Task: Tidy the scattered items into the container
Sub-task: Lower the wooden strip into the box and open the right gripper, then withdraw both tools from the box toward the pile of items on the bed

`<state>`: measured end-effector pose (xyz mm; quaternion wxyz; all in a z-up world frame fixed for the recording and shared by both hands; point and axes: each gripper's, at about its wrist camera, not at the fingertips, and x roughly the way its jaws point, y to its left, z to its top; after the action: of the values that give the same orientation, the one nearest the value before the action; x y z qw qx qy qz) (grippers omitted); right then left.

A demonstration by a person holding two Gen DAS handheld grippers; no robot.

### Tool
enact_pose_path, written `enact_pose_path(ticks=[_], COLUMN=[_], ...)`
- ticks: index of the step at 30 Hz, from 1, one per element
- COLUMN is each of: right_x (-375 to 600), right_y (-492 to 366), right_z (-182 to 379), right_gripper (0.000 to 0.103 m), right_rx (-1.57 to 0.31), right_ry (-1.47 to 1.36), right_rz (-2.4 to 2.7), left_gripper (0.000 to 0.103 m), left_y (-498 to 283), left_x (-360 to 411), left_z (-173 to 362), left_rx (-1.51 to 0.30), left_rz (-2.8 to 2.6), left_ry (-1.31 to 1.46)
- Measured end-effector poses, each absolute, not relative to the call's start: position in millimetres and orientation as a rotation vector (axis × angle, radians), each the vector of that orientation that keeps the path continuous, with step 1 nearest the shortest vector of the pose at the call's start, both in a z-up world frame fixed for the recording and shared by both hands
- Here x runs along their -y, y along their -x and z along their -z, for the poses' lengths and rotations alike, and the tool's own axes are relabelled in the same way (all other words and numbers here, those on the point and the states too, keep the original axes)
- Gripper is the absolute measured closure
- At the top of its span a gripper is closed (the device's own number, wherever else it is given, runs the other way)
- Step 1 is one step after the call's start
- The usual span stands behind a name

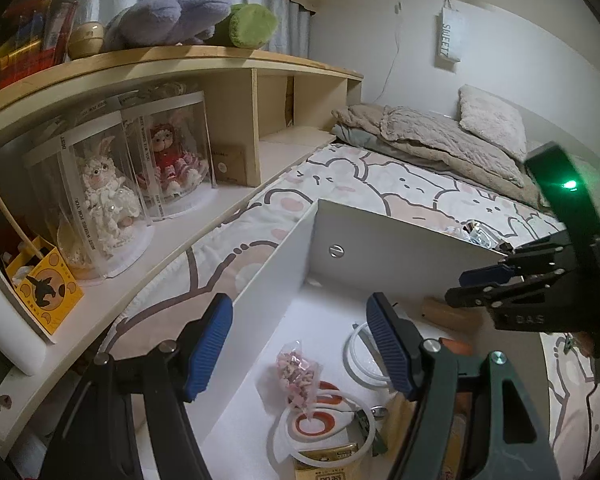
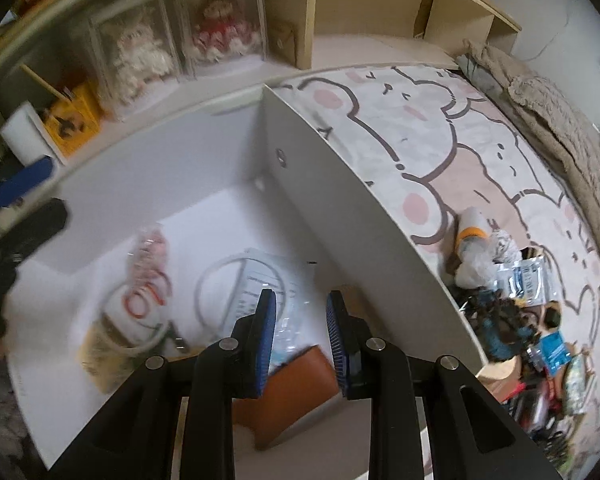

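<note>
The open box with plain white board walls (image 1: 400,236) stands on the bed sheet printed with cream bears in dark brown outlines and pink cheeks (image 2: 400,128). Inside it lie a clear small bag of pink and white pieces (image 1: 298,376), a white ring cable (image 1: 356,360) over a card with orange-red circles (image 1: 316,424), and a flat orange-brown leather piece (image 2: 296,392). Each tool has black arms and ribbed blue pads: left tool (image 1: 300,348), right tool (image 2: 301,336). On the pale wooden shelf (image 1: 204,60) stand a yellow carton with a black bird figure (image 1: 44,292), a lavender plush toy (image 1: 168,20) and a green plush roll (image 1: 252,24).
</note>
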<state>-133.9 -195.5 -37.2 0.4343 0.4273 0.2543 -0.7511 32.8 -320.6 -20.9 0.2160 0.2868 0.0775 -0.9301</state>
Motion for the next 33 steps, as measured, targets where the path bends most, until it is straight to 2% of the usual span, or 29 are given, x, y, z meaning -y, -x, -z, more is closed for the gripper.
enact_pose_path(ticks=[8, 12, 16, 17, 18, 19, 20, 23, 24, 25, 33], right_x=[176.4, 167.3, 154.9, 152.5, 149.9, 147.1, 144.2, 136.8, 134.3, 131.7, 115.2], right_y=[113.4, 106.0, 100.2, 98.8, 97.1, 95.5, 93.8, 91.1, 91.4, 92.2, 94.7], right_z=[21.4, 15.0, 9.2, 8.3, 7.4, 6.8, 6.2, 4.9, 4.6, 4.5, 3.8], right_gripper=[0.078, 0.078, 0.078, 0.072, 0.061, 0.032, 0.016, 0.015, 0.012, 0.000, 0.000], right_rx=[-0.522, -0.490, -0.429, -0.420, -0.410, -0.401, -0.393, -0.378, -0.366, -0.355, -0.291], right_ry=[-1.014, -0.981, -0.956, -0.951, -0.944, -0.936, -0.928, -0.912, -0.910, -0.912, -0.904], right_rz=[1.874, 1.886, 1.911, 1.915, 1.921, 1.927, 1.935, 1.974, 1.985, 1.993, 2.034], left_gripper=[0.034, 0.023, 0.021, 0.019, 0.013, 0.010, 0.009, 0.007, 0.004, 0.000, 0.000], left_y=[-33.3, -36.0, -39.3, -40.2, -41.3, -42.2, -43.3, -45.2, -45.5, -45.8, -47.4], left_x=[315.0, 309.4, 303.6, 301.8, 299.8, 298.0, 295.8, 289.1, 287.6, 286.5, 276.6], left_z=[19.0, 16.1, 12.0, 11.1, 10.0, 8.9, 7.8, 5.1, 4.7, 4.5, 4.9], left_rx=[-0.204, -0.212, -0.234, -0.238, -0.241, -0.241, -0.238, -0.214, -0.211, -0.211, -0.234], left_rz=[2.573, 2.562, 2.562, 2.562, 2.562, 2.560, 2.557, 2.552, 2.551, 2.550, 2.552], left_ry=[-0.815, -0.812, -0.813, -0.811, -0.807, -0.801, -0.794, -0.789, -0.789, -0.789, -0.816])
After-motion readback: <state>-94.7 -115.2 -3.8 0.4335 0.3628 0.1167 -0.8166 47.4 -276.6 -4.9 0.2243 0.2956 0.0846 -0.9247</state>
